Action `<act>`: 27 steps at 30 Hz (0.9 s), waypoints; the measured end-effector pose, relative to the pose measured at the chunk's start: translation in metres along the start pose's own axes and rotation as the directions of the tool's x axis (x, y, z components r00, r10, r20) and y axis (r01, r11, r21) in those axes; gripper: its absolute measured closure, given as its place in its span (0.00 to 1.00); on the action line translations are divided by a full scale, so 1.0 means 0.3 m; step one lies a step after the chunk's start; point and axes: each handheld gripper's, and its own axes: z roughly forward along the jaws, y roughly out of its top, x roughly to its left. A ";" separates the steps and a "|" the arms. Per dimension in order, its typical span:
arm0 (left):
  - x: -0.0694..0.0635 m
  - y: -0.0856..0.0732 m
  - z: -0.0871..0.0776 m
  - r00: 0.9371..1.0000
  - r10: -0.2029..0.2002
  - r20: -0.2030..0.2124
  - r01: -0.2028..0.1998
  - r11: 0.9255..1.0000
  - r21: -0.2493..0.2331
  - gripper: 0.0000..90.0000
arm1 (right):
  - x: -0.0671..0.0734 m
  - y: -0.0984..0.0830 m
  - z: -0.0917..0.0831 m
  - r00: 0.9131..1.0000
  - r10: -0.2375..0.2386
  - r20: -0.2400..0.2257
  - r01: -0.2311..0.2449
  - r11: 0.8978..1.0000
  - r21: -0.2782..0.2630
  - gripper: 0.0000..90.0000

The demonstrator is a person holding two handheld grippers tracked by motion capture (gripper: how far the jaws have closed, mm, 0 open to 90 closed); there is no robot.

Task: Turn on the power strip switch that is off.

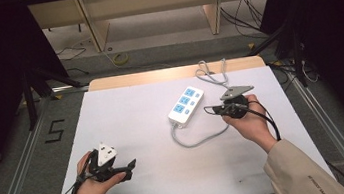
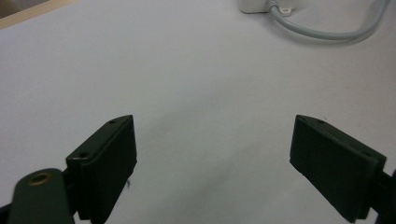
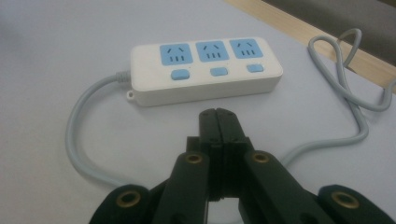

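left gripper view | power strip (image 2: 254, 5) cut off at top edge | cable (image 2: 327, 32) partly visible

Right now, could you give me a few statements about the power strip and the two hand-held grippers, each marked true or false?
1. The power strip has three blue sockets. True.
2. The right hand-held gripper is wide open. False: its jaws are shut together, holding nothing.
3. The left hand-held gripper is open over bare table. True.
4. A plug sits in the strip's middle socket. False: all three sockets are empty.
5. The cable lies on the table. True.
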 end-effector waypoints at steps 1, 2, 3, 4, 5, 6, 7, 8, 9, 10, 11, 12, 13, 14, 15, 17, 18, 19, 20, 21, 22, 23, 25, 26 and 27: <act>0.000 0.000 0.001 1.000 0.000 0.001 0.000 1.000 0.000 0.16 | 0.000 0.002 0.002 1.000 0.000 0.000 0.000 1.000 0.002 1.00; -0.001 0.000 0.000 1.000 -0.002 0.002 0.002 1.000 0.002 0.16 | 0.000 0.004 0.007 1.000 -0.003 -0.001 0.003 1.000 0.006 1.00; -0.001 0.000 0.001 1.000 -0.001 0.001 0.001 1.000 -0.001 0.16 | 0.000 0.004 0.010 1.000 -0.004 0.000 0.004 1.000 0.008 1.00; -0.001 -0.001 0.001 1.000 -0.003 0.000 0.003 1.000 -0.002 0.16 | 0.000 0.004 0.010 1.000 -0.004 0.000 0.004 1.000 0.008 1.00; -0.001 0.000 0.001 1.000 -0.002 0.001 0.002 1.000 0.000 0.16 | 0.001 0.005 0.015 1.000 -0.001 0.001 0.001 1.000 0.010 1.00; -0.001 -0.001 0.001 1.000 0.001 0.000 -0.001 1.000 0.000 0.16 | 0.001 0.005 0.015 1.000 -0.001 0.001 0.001 1.000 0.010 1.00; 0.000 -0.001 0.001 1.000 0.002 0.000 -0.002 1.000 0.002 0.16 | 0.001 0.006 0.017 1.000 -0.003 -0.001 0.003 1.000 0.014 1.00; 0.000 -0.001 0.001 1.000 0.002 0.000 -0.002 1.000 0.001 0.16 | 0.001 0.008 0.019 1.000 -0.005 0.000 0.005 1.000 0.015 1.00; 0.000 0.000 0.001 1.000 0.000 0.001 0.000 1.000 0.001 0.16 | 0.002 0.011 0.023 1.000 -0.005 0.000 0.005 1.000 0.016 1.00; 0.000 -0.001 0.001 1.000 0.001 -0.002 -0.001 1.000 -0.001 0.16 | 0.002 0.012 0.026 1.000 -0.006 -0.001 0.006 1.000 0.017 1.00; -0.001 -0.001 0.000 1.000 -0.001 0.000 0.001 1.000 0.002 0.16 | 0.002 0.014 0.028 1.000 -0.006 -0.001 0.006 1.000 0.020 1.00; -0.001 -0.001 0.000 1.000 -0.001 0.000 0.001 1.000 0.002 0.16 | 0.002 0.015 0.030 1.000 -0.009 0.000 0.009 1.000 0.022 1.00; 0.000 -0.001 0.001 1.000 0.000 -0.001 0.000 1.000 0.000 0.16 | 0.002 0.016 0.032 1.000 -0.009 0.000 0.009 1.000 0.023 1.00; -0.001 -0.001 0.001 1.000 0.000 -0.001 0.000 1.000 0.000 0.16 | 0.002 0.017 0.033 1.000 -0.009 0.000 0.009 1.000 0.024 1.00; -0.001 -0.001 0.001 1.000 -0.001 -0.001 0.001 1.000 0.001 0.16 | 0.003 0.018 0.035 1.000 -0.008 -0.001 0.008 1.000 0.025 1.00; -0.001 -0.001 0.001 1.000 -0.003 -0.001 0.003 1.000 -0.001 0.16 | 0.003 0.021 0.037 1.000 -0.009 0.001 0.009 1.000 0.027 1.00; -0.001 -0.001 0.001 1.000 -0.001 0.000 0.001 1.000 0.000 0.16 | 0.002 0.023 0.038 1.000 -0.012 -0.001 0.012 1.000 0.028 1.00; 0.000 -0.001 0.001 1.000 0.001 0.000 -0.001 1.000 0.001 0.16 | 0.002 0.024 0.039 1.000 -0.013 0.000 0.013 1.000 0.028 1.00; 0.000 -0.001 0.001 1.000 0.001 0.000 -0.001 1.000 0.001 0.16 | 0.002 0.024 0.039 1.000 -0.013 0.000 0.013 1.000 0.028 1.00; 0.000 0.000 0.001 1.000 0.001 0.001 -0.001 1.000 0.003 0.16 | 0.002 0.028 0.041 1.000 -0.008 0.000 0.008 1.000 0.027 1.00; -0.001 -0.001 0.001 1.000 0.001 0.000 -0.001 1.000 0.001 0.16 | 0.002 0.028 0.041 1.000 -0.008 0.000 0.008 1.000 0.027 1.00; -0.001 -0.001 0.001 1.000 0.001 0.001 -0.001 1.000 0.001 0.16 | 0.001 0.028 0.042 1.000 -0.009 -0.001 0.009 1.000 0.029 1.00; -0.001 -0.001 0.001 1.000 -0.001 0.000 0.001 1.000 0.000 0.16 | 0.000 0.029 0.048 1.000 -0.006 0.000 0.006 0.999 0.034 1.00; -0.001 -0.001 0.001 1.000 -0.001 0.000 0.001 1.000 0.000 0.16 | 0.000 0.030 0.050 1.000 -0.007 -0.001 0.007 0.999 0.035 1.00; -0.001 -0.001 0.001 1.000 -0.001 0.000 0.001 1.000 0.000 0.16 | 0.000 0.031 0.053 1.000 -0.006 -0.001 0.006 0.999 0.037 1.00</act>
